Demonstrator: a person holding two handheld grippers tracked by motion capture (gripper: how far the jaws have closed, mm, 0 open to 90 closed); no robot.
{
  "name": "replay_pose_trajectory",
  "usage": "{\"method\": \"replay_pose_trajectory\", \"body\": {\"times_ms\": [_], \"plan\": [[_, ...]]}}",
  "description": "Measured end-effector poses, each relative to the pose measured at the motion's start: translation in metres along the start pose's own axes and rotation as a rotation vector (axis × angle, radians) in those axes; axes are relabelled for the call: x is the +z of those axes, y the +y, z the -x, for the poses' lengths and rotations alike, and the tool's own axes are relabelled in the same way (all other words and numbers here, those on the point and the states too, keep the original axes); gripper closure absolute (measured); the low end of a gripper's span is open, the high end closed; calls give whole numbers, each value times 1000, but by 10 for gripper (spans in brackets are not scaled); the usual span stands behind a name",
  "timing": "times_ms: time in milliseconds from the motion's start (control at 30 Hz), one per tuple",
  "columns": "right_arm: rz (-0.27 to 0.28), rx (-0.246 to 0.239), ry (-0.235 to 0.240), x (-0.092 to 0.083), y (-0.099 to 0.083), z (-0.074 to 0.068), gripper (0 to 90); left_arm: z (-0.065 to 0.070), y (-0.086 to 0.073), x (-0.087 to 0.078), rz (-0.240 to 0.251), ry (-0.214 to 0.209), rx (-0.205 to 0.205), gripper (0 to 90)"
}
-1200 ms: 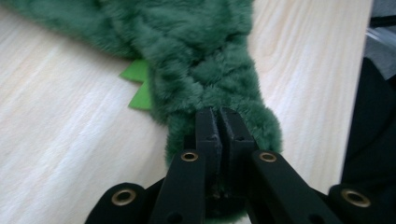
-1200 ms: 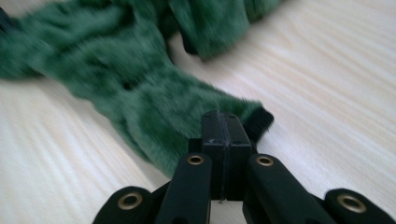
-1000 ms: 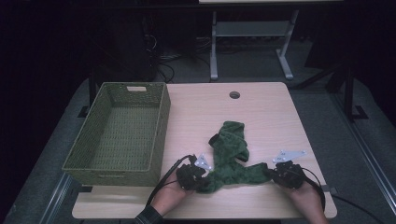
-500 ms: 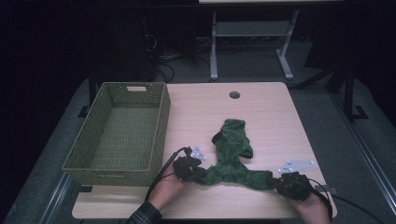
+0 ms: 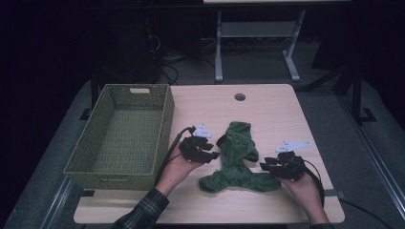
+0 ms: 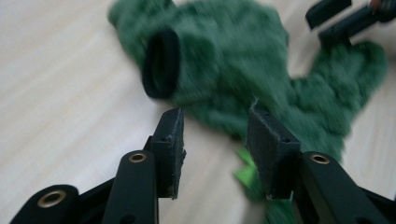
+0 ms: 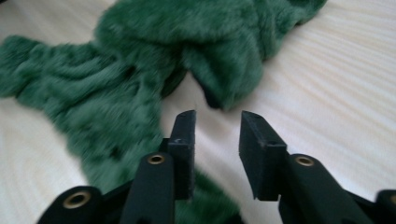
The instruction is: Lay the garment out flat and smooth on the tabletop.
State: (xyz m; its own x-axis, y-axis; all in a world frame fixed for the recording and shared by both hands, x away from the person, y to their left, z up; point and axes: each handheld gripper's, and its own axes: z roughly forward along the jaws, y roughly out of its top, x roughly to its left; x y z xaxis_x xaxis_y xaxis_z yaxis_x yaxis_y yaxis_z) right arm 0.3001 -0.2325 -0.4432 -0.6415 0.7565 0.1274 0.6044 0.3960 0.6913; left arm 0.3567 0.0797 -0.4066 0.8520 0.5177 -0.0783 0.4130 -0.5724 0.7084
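Observation:
A green fuzzy garment (image 5: 236, 160) lies crumpled on the wooden table (image 5: 272, 114), with a black cuff (image 6: 161, 63) at one end. My left gripper (image 5: 214, 155) hovers at its left side. Its jaws have just been opening, and in the left gripper view (image 6: 215, 123) nothing sits between them; the garment (image 6: 243, 70) lies just beyond. My right gripper (image 5: 267, 167) is at the garment's lower right end. Its jaws have also just been opening and stand apart (image 7: 217, 123) with bare table between them, green fabric (image 7: 116, 93) ahead and to the left.
A woven green basket (image 5: 165, 126) stands on the left part of the table, close to my left hand. A round cable hole (image 5: 239, 97) sits near the far edge. The right gripper's jaws (image 6: 341, 18) appear beyond the garment in the left gripper view.
Both grippers were shut on the garment's lower ends and stretched it apart. Now both have let go and lifted away, and the garment rests loose on the table.

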Motion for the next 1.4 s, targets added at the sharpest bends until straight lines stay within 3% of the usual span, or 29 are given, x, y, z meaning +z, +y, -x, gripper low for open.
{"method": "replay_pose_trajectory", "body": {"times_ms": [200, 400, 600, 700, 733, 833, 900, 967, 1167, 1400], "plan": [[-4, 25, 12, 11, 3, 8, 616, -16, 22, 14, 38, 2, 15, 459], [-24, 39, 24, 18, 2, 8, 551, -28, 32, 36, 59, -28, -15, 426], [-10, 63, 44, 25, 4, 9, 527, -34, 29, 55, 10, -60, -17, 409], [-17, 62, 50, 30, 5, 9, 514, -34, 25, 59, -27, -96, -22, 508], [-27, 62, 51, 31, 5, 9, 504, -34, 24, 59, -31, -104, -19, 604], [-28, 62, 61, 33, 5, 8, 480, -34, 21, 58, -50, -113, -18, 777], [-23, 74, 65, 35, 6, 8, 479, -33, 21, 57, -46, -114, -24, 816], [-25, 84, 66, 38, 7, 8, 509, -32, 21, 54, -49, -113, -18, 830], [-7, 69, 29, 40, 9, 10, 795, -27, 26, 39, -2, -90, -25, 836], [59, 32, -15, 9, 26, 15, 820, -20, 30, 13, 42, -69, -12, 836]]}}
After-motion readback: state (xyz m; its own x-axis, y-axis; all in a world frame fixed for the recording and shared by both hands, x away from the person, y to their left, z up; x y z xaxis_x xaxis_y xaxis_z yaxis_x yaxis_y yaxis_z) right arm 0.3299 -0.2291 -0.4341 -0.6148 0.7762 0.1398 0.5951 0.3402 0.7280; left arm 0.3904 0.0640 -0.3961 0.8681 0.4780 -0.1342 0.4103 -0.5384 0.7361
